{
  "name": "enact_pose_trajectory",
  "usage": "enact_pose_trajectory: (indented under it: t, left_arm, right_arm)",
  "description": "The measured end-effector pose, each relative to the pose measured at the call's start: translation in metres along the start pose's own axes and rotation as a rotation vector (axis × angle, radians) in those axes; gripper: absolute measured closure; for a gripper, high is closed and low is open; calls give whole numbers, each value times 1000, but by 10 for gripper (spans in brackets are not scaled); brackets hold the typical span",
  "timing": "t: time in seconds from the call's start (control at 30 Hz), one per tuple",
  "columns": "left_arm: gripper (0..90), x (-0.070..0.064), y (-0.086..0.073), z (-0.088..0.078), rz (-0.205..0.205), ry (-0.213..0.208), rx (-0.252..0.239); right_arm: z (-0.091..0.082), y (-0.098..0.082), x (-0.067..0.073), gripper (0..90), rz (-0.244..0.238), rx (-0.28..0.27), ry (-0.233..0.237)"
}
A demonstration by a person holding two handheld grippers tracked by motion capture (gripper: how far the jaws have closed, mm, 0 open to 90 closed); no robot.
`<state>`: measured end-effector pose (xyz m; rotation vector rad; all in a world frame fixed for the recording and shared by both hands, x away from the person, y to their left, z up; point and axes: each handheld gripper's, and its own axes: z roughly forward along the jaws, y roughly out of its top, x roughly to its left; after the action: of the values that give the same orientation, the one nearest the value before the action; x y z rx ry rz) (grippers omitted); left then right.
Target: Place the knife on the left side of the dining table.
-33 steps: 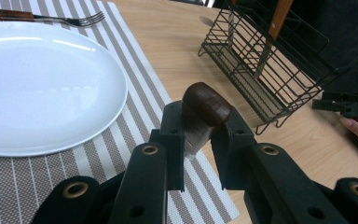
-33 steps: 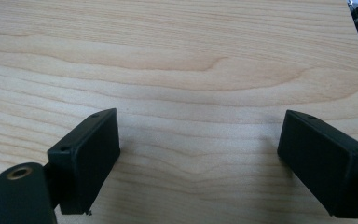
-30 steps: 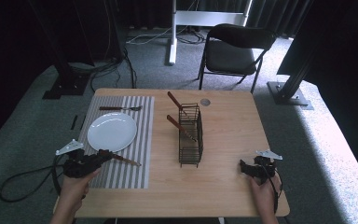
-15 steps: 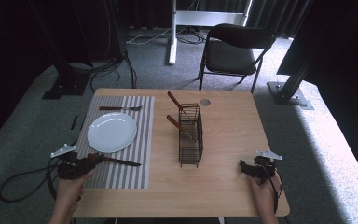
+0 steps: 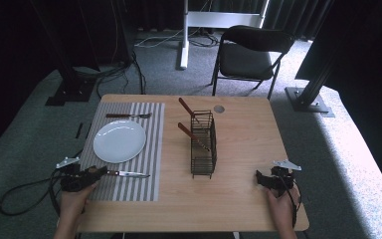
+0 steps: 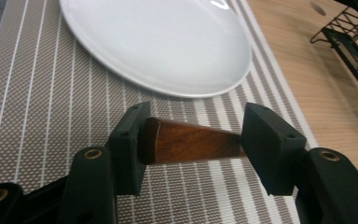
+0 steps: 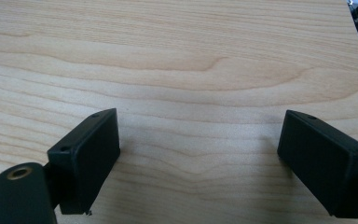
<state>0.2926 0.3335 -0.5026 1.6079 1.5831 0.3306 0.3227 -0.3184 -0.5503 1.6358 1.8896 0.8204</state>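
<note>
A knife with a wooden handle lies flat on the striped placemat, just in front of the white plate, with its blade pointing right. My left gripper is at the mat's front left corner. Its jaws stand apart around the butt of the handle, and the left pad touches it. The plate is just beyond the left gripper. My right gripper rests open near the table's front right corner, and nothing but bare wood lies between its pads.
A black wire basket stands at mid-table with two wooden-handled utensils leaning in it. A fork lies on the mat behind the plate. A black chair stands beyond the table's far edge.
The knife has come down from a tilt to lie flat on the mat. My left gripper has drawn back to the left along the handle. The right gripper has not moved.
</note>
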Motion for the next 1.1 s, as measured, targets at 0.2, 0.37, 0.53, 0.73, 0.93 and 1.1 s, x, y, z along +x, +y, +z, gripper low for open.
enact_pose_trajectory:
  t: [0.2, 0.37, 0.53, 0.73, 0.93, 1.1]
  left_arm:
    - [389, 9, -2, 10, -4, 26, 28]
    - [368, 14, -3, 18, -1, 33, 41]
    - [346, 14, -3, 25, 19, 69, 53]
    - [333, 16, -5, 31, 31, 97, 72]
    - [326, 14, -8, 33, 58, 129, 73]
    - [311, 11, -8, 34, 86, 165, 67]
  right_arm:
    - [0, 0, 0, 121, 0, 0, 0]
    - [0, 0, 0, 121, 0, 0, 0]
    - [0, 0, 0, 121, 0, 0, 0]
    - [0, 0, 0, 121, 0, 0, 0]
    - [0, 0, 0, 121, 0, 0, 0]
    - [0, 0, 0, 121, 0, 0, 0]
